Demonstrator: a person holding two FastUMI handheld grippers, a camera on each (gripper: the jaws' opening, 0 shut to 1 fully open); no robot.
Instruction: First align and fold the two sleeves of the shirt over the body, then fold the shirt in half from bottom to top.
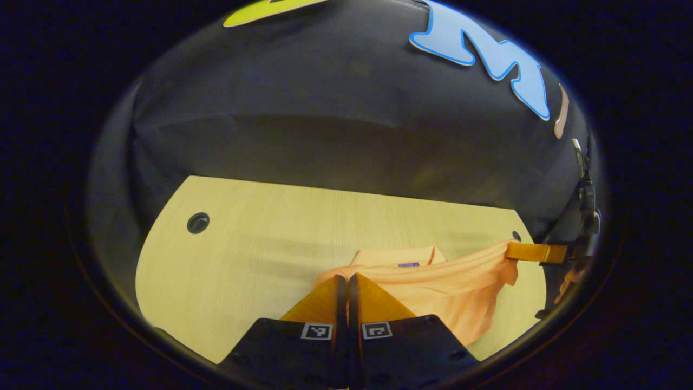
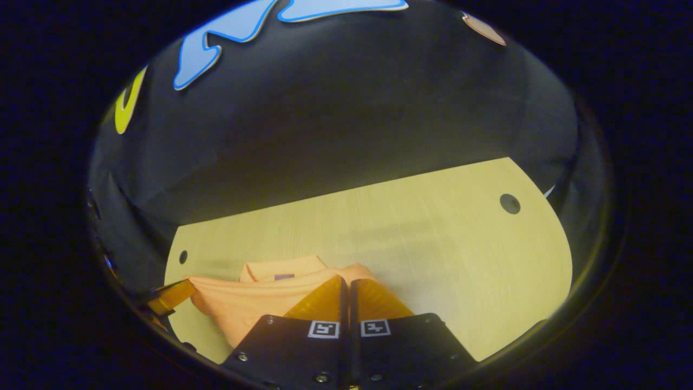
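While the orange shirt (image 1: 460, 295) lies near the front edge of the pale wooden worktop (image 1: 260, 244), both grippers pinch its lifted cloth. Seen in the left gripper view, a round cable hole (image 1: 198, 222) sits near the worktop's far left corner, and the left gripper (image 1: 346, 281) has its fingers pressed together on the left end of the raised fabric edge. Behind that edge the collar (image 1: 398, 254) rests flat on the wood, with a small dark label at its middle. At the right, the right gripper (image 1: 528, 252) holds the other end of the cloth, which sags between the two and hangs toward the worktop's front edge. Over in the right gripper view, the same gripper's fingers stand closed on the shirt, and another cable hole (image 2: 510, 203) lies toward the far right corner.
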